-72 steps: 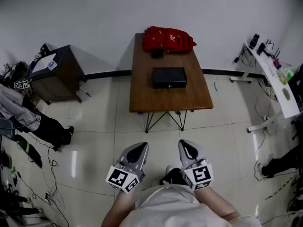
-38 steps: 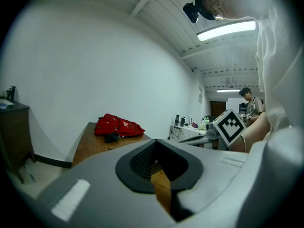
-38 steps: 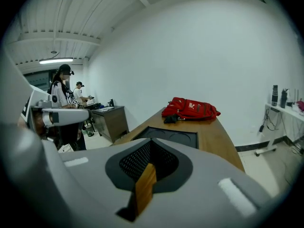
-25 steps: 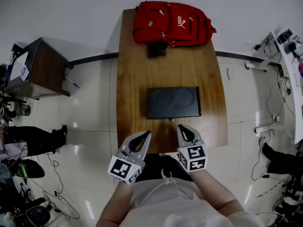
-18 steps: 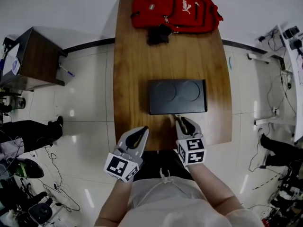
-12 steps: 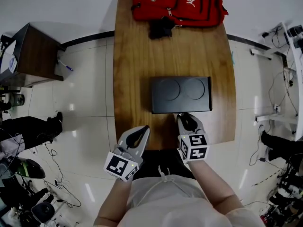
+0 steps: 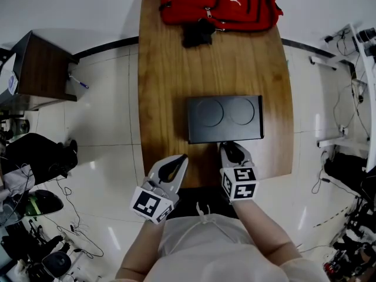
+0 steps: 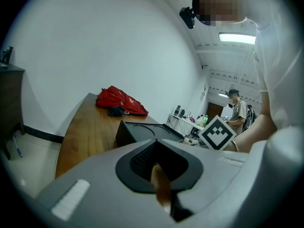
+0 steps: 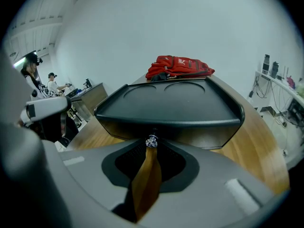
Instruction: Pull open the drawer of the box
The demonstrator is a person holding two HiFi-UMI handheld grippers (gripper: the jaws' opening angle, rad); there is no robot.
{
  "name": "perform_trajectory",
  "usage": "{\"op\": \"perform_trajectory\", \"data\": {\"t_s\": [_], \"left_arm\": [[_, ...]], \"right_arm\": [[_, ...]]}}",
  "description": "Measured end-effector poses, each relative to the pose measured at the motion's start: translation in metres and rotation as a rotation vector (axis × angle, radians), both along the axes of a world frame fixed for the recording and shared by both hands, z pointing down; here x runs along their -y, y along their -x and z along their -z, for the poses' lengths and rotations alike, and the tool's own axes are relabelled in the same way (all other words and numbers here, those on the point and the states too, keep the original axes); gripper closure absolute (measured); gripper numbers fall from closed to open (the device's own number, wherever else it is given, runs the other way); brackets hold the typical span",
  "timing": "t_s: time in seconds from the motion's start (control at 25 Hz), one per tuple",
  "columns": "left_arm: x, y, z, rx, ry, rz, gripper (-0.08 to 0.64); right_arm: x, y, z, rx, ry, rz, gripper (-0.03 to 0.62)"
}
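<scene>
A flat black box [image 7: 224,118] with two round dents in its lid lies on the wooden table [image 7: 164,69]. A small shiny knob [image 9: 151,141] sticks out of its front, and the drawer front [image 9: 190,137] looks flush with the box. My right gripper [image 7: 226,146] reaches the box's near side, its tips [image 9: 151,147] shut on that knob. My left gripper [image 7: 181,157] hovers over the table's near edge, left of the box [image 8: 147,133]. It [image 8: 156,167] is shut on nothing.
A red backpack [image 7: 218,3] with a small black item [image 7: 197,35] beside it lies at the table's far end. A dark side cabinet [image 7: 38,69] stands left, a white desk [image 7: 367,57] right. Cables and bags litter the floor at left. A person [image 8: 237,106] stands beyond.
I have walked up to the table, so the box now lies just ahead. My right gripper moved forward to the box's front and sits on the knob; the left stayed back.
</scene>
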State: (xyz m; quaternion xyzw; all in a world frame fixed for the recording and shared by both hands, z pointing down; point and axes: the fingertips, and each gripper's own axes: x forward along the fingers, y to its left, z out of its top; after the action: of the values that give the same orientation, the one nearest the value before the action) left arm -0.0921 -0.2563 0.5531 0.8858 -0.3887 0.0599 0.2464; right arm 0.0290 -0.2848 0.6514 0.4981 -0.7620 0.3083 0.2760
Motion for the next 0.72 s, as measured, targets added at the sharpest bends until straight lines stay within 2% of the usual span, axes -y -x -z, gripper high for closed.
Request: {"op": "perform_trajectory", "data": {"t_s": [0.4, 0.72], "left_arm": [[-0.016, -0.002, 0.013, 0.003, -0.017, 0.001, 0.555], [-0.035, 0.000, 0.018, 0.008, -0.037, 0.034, 0.555]], "right_arm": [[-0.008, 0.000, 0.000, -0.008, -0.017, 0.039, 0.518], [-0.048, -0.005, -0.004, 0.003, 0.022, 0.043, 0.518]]}}
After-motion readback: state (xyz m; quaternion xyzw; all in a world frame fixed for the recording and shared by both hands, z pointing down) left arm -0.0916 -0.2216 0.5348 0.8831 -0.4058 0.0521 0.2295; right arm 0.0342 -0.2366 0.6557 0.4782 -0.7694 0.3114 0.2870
